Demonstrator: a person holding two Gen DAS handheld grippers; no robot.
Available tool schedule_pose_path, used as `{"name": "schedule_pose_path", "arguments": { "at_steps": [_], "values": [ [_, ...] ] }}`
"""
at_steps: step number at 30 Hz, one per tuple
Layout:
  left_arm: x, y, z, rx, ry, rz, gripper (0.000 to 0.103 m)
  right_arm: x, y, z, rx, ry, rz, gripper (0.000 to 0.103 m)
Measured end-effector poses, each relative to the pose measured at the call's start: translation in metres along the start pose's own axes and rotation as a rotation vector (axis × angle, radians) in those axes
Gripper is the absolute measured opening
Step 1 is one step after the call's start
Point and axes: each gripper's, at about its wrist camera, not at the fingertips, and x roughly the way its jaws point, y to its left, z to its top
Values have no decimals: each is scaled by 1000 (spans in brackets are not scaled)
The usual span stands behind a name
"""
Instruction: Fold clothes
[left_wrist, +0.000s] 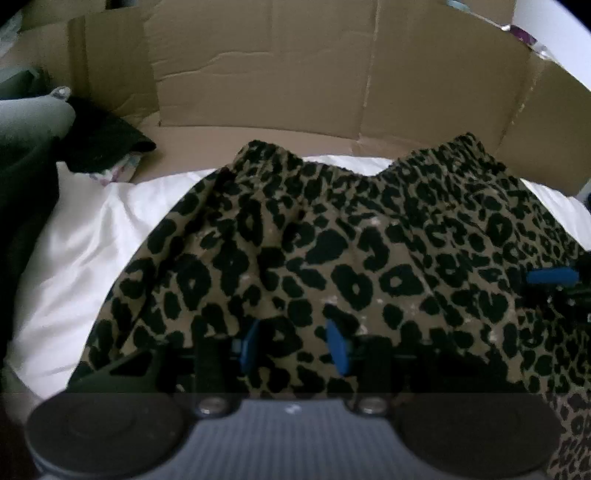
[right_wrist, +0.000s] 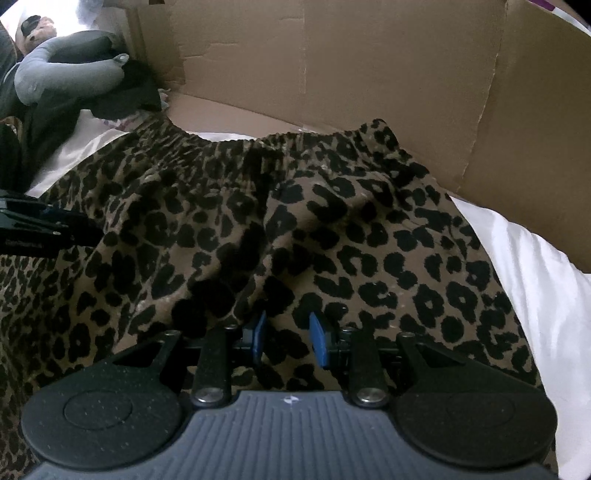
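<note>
Leopard skirt lies on white sheet, soft, light, floppy; take hold at hem corners. Left tongs and right tongs both parted, gripping nothing.

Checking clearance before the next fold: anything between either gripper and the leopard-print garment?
Nothing visible. The left gripper and right gripper both hang directly over the leopard-print garment, jaws apart with only its fabric beneath. The dark clothes pile sits off at the far left, by the cardboard wall.
</note>
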Motion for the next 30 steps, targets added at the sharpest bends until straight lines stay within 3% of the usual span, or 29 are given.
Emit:
{"name": "schedule_pose_path", "arguments": {
  "at_steps": [6,16,18,24,26,30],
  "values": [
    [0,2,-1,-39,-10,-5,39,9,2,6,-14,-1,16,33],
    [16,-6,13,14,37,1,40,29,-4,24,11,-26,28,32],
    [11,-5,21,40,50,-3,32,29,-8,29,46,-24,39,32],
    [-13,22,53,73,-39,15,32,6,-32,43,88,-86,66,33],
    [-12,37,64,39,-60,31,32,2,-44,49,94,-110,57,33],
    [1,57,78,15,-49,92,34,0,-70,58,106,-118,6,35]
  ]
}}
